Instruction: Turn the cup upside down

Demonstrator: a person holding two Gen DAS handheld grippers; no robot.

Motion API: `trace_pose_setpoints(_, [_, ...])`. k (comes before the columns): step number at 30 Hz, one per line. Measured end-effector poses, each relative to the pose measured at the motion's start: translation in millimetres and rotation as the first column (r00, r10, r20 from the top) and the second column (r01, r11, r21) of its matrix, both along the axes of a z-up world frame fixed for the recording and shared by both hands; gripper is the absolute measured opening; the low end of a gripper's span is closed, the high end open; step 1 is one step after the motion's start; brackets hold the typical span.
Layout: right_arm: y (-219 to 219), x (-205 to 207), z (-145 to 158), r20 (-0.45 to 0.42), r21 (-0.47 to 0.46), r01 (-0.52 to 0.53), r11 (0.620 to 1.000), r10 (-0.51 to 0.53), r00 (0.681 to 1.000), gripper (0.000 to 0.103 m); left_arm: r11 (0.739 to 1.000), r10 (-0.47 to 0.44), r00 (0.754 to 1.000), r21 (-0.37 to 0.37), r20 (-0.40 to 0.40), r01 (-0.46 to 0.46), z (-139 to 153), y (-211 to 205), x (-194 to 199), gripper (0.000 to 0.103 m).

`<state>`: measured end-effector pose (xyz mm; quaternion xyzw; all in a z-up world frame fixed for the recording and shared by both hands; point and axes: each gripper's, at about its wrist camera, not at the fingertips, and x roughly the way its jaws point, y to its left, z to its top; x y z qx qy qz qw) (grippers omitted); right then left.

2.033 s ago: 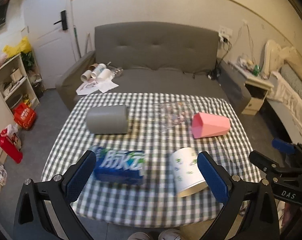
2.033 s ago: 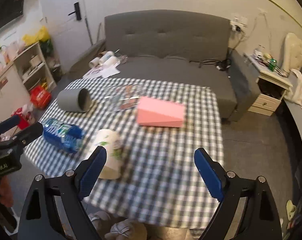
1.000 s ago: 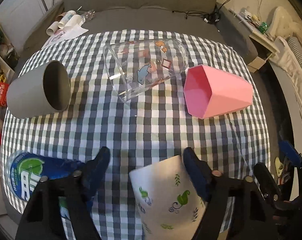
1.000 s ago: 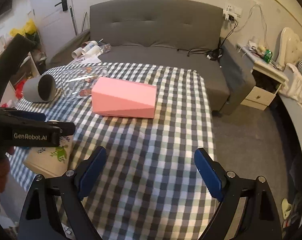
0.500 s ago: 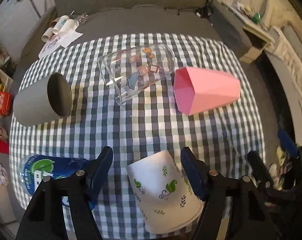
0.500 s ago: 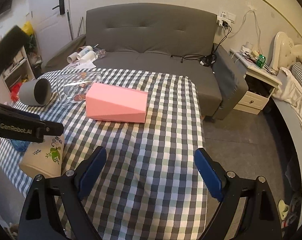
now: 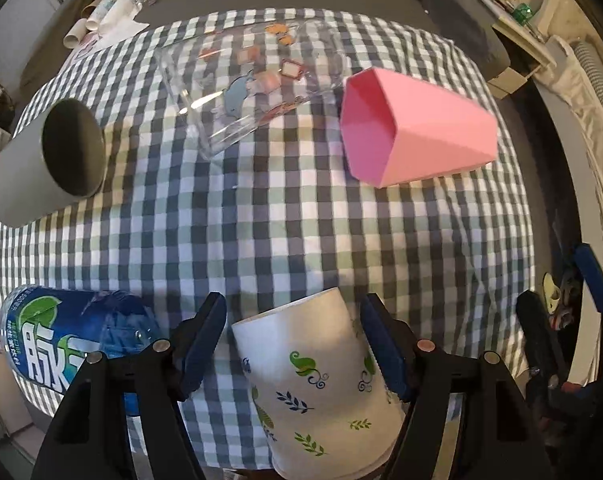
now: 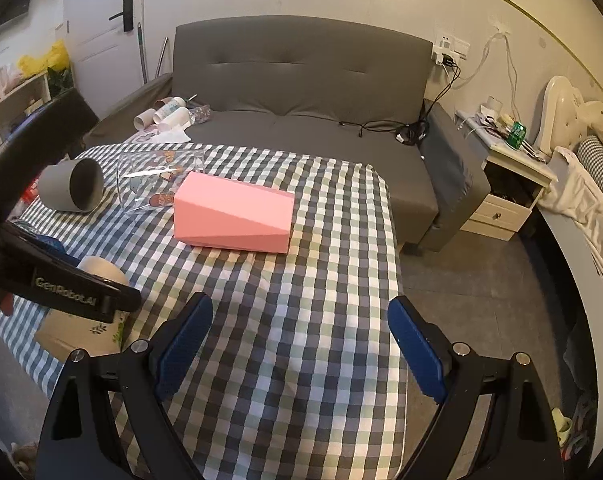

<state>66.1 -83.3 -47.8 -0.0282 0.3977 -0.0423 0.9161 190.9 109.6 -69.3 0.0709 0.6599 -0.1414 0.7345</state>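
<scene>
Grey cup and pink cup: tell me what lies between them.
The clear glass, on its side between grey cup and pink cup; the left wrist view shows it.

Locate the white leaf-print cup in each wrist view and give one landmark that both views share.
Left wrist: white cup at bottom centre, lying between the left gripper fingers.
Right wrist: the cup sits at the lower left near the table edge, partly hidden behind the left gripper's arm.
Shared landmark: pink cup, lying on its side on the checked cloth.
</scene>
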Motion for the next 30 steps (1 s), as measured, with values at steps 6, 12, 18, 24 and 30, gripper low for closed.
trace_pose_setpoints(6, [0,0,0,0.003,-0.002,-0.001,1.000,0.001,1.000,0.090,0.999,-0.022,0.998,-0.025,0.064,0.023,22,-8,4,0.061])
trace_pose_setpoints(12, [-5,-4,4,0.030,0.000,0.021,1.000,-0.021,0.999,0.090,0.997,-0.016,0.982,-0.066,0.189,0.028,52,-3,-1,0.061])
trace_pose_setpoints(18, [-7,-6,7,0.050,0.005,0.036,0.999,-0.036,0.998,0.090,0.998,0.003,0.918,-0.062,0.397,0.023,82,-1,-4,0.061])
trace_pose_setpoints(24, [-6,-5,3,0.044,0.005,0.034,0.999,-0.034,0.998,0.090,0.998,-0.027,0.835,-0.029,0.550,0.052,74,-7,-7,0.061])
trace_pose_setpoints(30, [-6,-5,-2,0.034,0.003,0.031,1.000,-0.031,0.999,0.090,0.997,-0.036,0.810,-0.037,0.585,0.072,51,-4,-8,0.061])
